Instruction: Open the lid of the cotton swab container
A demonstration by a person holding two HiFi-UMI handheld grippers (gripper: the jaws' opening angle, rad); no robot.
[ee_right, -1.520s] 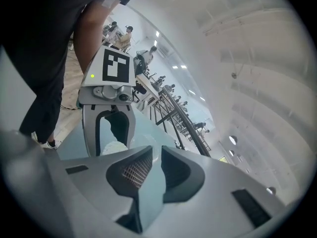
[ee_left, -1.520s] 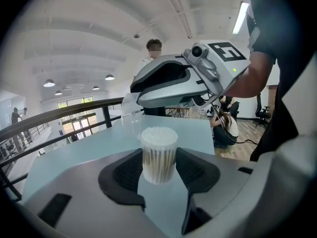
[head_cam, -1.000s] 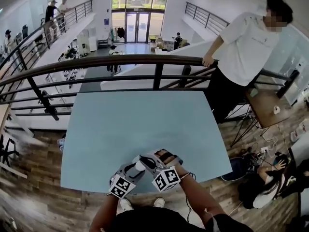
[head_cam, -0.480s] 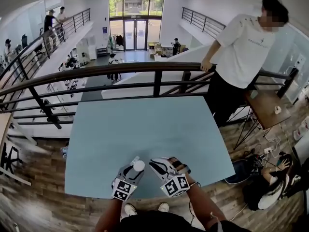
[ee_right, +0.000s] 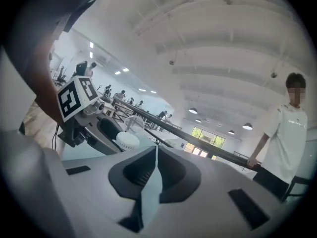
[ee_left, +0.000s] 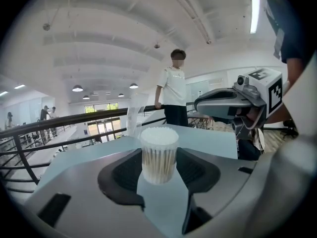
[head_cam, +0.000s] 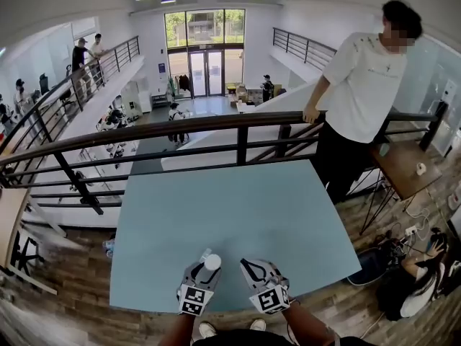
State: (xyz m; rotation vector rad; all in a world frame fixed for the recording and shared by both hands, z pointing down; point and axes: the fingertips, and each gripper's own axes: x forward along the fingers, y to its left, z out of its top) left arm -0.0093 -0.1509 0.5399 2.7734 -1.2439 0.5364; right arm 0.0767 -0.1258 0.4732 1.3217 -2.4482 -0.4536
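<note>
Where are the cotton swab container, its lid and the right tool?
cotton swab container (ee_left: 159, 155): left gripper view, on its clear side wall.
lid (ee_left: 133, 114): left gripper view, on the raised clear flap.
right tool (ee_right: 155, 155): right gripper view, between its closed tips.

A pale blue table (head_cam: 238, 207) spreads out below me, its top bare toward the far edge. Just past it runs a black railing (head_cam: 180, 130), and a person in a white T-shirt (head_cam: 364, 85) stands at my right with one hand on the top rail. Beside them is a small wooden side table (head_cam: 403, 171). The wood floor (head_cam: 65, 287) surrounds my table. Far off I see glass doors (head_cam: 209, 63), and two people (head_cam: 86, 52) stand on the left walkway.
</note>
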